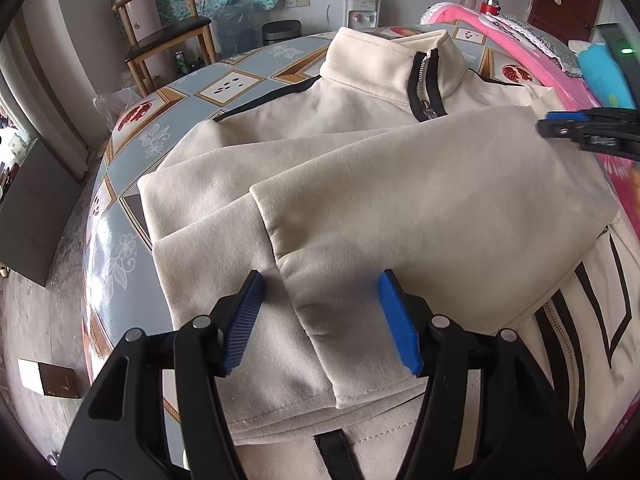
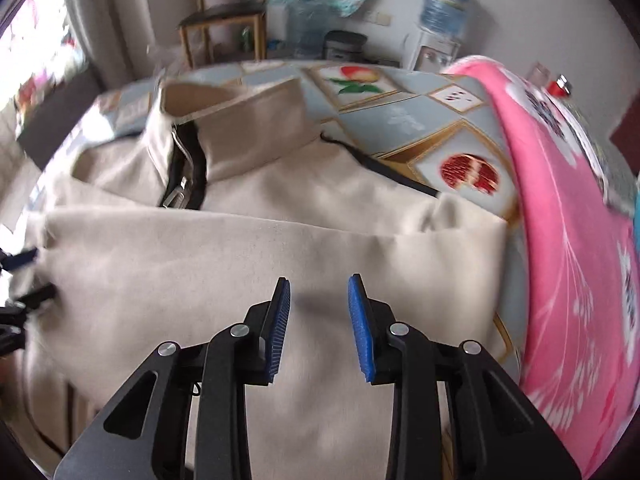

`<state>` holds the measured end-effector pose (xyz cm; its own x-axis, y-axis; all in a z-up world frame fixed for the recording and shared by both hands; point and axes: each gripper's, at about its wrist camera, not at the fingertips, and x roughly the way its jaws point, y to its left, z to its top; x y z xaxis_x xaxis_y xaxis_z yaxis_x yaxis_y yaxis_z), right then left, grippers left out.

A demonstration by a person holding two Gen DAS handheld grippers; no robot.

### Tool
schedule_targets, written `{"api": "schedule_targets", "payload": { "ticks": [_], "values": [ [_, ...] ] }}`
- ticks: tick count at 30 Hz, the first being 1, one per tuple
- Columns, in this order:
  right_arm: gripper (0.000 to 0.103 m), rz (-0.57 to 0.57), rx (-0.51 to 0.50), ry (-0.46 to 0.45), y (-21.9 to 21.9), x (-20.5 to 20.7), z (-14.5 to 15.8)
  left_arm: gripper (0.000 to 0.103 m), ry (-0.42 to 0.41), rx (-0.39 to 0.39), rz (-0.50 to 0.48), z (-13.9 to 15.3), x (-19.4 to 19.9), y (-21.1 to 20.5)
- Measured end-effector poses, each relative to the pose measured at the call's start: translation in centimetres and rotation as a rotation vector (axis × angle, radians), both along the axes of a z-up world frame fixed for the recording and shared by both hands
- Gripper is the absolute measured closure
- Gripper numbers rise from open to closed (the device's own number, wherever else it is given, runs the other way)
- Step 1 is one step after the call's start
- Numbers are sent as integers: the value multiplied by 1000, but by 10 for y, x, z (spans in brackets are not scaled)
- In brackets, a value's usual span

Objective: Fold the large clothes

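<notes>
In the left wrist view, the cream jacket [image 1: 360, 184] lies spread on the table [image 1: 132, 216], collar away from the camera and both sleeves folded across its front. The left hand-held gripper [image 1: 320, 316] hovers over the cuff of the upper sleeve with its blue pads spread wide, nothing between them; whether the tips touch the cloth is hard to tell. The jacket's lower hem is cut off by the bottom of the frame and partly hidden behind the gripper's black arms. At the right edge the right hand-held gripper [image 1: 568, 128] pokes in, mostly cropped (only its dark tip shows), so its gap cannot be read here. A pink blanket [image 1: 532, 60] covers the table's far right side. Beyond stand a wooden chair [image 1: 168, 36] and a water dispenser [image 1: 358, 4], its bottle cut off at the top.

The right wrist view is blurred throughout. The right hand-held gripper [image 2: 318, 320] sits above the folded sleeve of the jacket [image 2: 240, 264], pads moderately apart and empty. The zip and collar are smeared but recognisable. The left hand-held gripper [image 2: 24, 280] appears only as dark shapes at the left edge. The pink blanket [image 2: 568, 240] fills the right side, its pattern unreadable.
</notes>
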<state>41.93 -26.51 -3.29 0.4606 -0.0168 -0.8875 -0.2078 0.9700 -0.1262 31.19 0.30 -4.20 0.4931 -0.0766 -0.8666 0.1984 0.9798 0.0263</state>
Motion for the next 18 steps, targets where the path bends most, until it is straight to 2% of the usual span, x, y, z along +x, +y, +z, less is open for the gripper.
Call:
{"api": "schedule_targets", "payload": {
  "ticks": [1, 2, 5, 8, 11, 13, 14, 16, 18],
  "values": [
    [73, -21, -3, 4, -7, 5, -2, 46, -2, 1, -3, 0, 0, 0],
    [73, -92, -20, 3, -26, 15, -4, 46, -3, -1, -5, 0, 0, 0],
    [77, -224, 7, 1, -66, 27, -3, 46, -8, -9, -16, 0, -1, 2],
    [78, -286, 39, -28, -78, 19, 13, 46, -2, -2, -23, 2, -1, 2],
    [77, -199, 143, -57, -54, -11, 32, 46, -37, -16, -39, 17, -7, 3],
    [73, -107, 162, -50, -27, -28, 34, 46, -54, -16, -67, 23, -10, -2],
    [71, -45, 152, -40, -8, -39, 29, 46, -48, -9, -84, 23, -10, -7],
    [60, 49, 91, -35, 24, -48, 14, 45, -10, 18, -97, 15, -6, -17],
    [58, 96, 3, -20, 45, -53, -5, 41, 16, 69, -96, 1, -2, -26]
  ]
}}
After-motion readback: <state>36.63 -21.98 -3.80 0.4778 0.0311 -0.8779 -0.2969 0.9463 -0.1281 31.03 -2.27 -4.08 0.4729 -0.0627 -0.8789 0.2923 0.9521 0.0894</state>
